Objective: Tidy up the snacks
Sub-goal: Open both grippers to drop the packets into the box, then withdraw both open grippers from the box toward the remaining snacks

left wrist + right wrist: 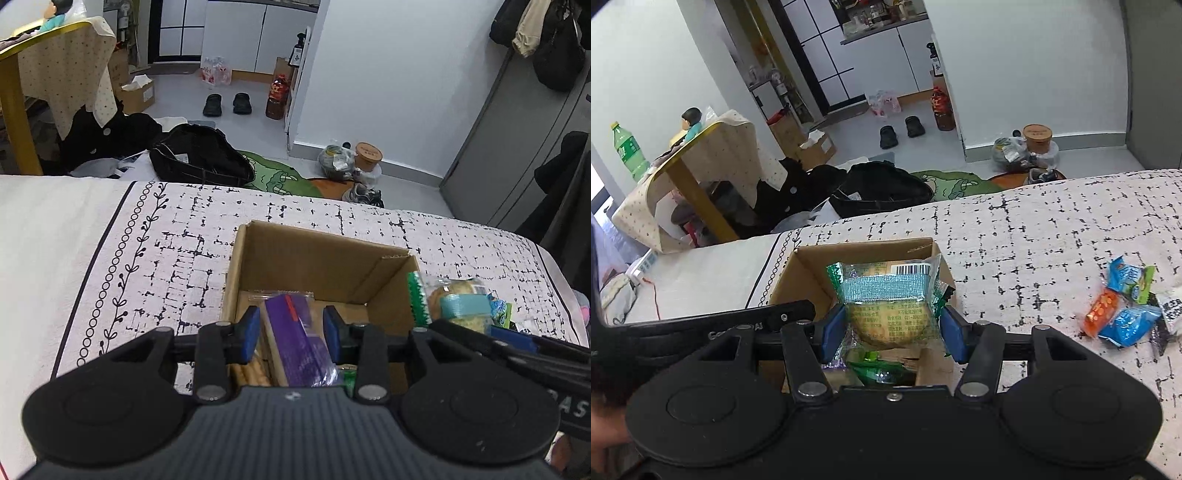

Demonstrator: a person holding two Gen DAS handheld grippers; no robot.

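Snacks fill our box (317, 258) on the bed: a purple pack (299, 339) lies between our left gripper's (291, 332) loosened pads, while our right gripper (892, 332) clamps a cake pack (886, 306) above it.

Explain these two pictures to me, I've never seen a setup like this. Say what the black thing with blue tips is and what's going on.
No robot: a person holds a two-finger clamp in each hand, each carrying a camera looking along its blue pads. The left gripper hangs over a cardboard box on a patterned bedspread, with a purple snack packet between its pads; whether it is gripped or released is unclear. The right gripper is shut on a wrapped pastry above the same box. More snack packets lie on the bedspread.
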